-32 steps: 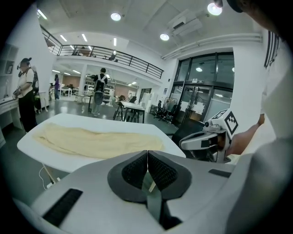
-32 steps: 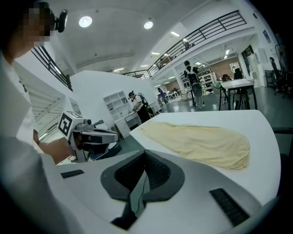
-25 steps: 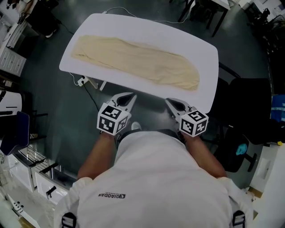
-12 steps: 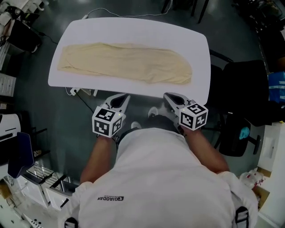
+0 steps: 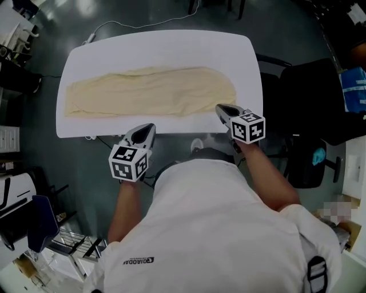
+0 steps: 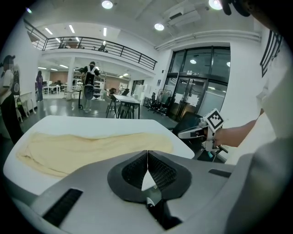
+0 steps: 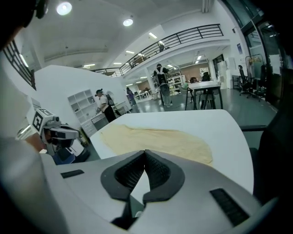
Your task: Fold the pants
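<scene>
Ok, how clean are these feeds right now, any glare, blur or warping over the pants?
Head view: evenly lit, the cream cloth pants sharp on the white rounded table, whose edges bow from the lens; the corners darken. Left gripper view: strong wide-angle curve, ceiling lamps flare, pants readable. Right gripper view: same curve, a round ceiling light blown out.

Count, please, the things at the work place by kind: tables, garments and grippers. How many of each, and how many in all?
white table: 1
cream pants: 1
grippers: 2, the left gripper and the right gripper
Total: 4
</scene>
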A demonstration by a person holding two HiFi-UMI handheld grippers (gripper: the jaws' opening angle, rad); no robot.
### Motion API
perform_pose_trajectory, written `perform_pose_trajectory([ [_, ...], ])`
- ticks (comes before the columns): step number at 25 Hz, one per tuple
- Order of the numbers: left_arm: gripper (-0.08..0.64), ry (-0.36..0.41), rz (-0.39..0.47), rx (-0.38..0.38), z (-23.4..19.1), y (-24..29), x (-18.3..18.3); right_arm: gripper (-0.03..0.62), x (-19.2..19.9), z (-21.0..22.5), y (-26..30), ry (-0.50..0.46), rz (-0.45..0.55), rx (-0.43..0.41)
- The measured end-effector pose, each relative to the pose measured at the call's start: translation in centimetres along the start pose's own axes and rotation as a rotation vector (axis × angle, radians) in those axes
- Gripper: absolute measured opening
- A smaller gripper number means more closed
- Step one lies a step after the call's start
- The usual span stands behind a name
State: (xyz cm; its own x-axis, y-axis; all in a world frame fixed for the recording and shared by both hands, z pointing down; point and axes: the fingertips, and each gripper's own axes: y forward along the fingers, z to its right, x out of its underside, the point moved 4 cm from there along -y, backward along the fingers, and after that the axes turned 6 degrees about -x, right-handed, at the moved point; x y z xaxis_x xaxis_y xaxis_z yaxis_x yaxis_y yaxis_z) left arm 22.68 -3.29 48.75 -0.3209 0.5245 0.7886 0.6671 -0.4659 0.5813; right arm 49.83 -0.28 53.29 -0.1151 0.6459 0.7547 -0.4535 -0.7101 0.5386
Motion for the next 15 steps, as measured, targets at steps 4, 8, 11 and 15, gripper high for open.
perform_pose_trajectory([
  [4, 0.029, -0.012, -0.014, -0.008, -0.5, 2.3, -1.3, 0.018, 0.8, 7.3, 0.5, 0.041, -0.043, 0.142],
  [8, 0.028, -0.024, -0.06, -0.019, -0.8, 4.3, -2.1, 0.019, 1.3, 13.1, 1.1, 0.081, -0.068, 0.232],
  [11, 0.029, -0.03, -0.077, -0.032, -1.0, 5.7, -3.0, 0.112, 1.2, 16.2, 1.9, 0.098, -0.08, 0.277],
  [15, 0.028, -0.029, -0.105, -0.054, -1.3, 7.2, -3.7, 0.184, 1.8, 18.9, 3.6, 0.146, -0.116, 0.281],
])
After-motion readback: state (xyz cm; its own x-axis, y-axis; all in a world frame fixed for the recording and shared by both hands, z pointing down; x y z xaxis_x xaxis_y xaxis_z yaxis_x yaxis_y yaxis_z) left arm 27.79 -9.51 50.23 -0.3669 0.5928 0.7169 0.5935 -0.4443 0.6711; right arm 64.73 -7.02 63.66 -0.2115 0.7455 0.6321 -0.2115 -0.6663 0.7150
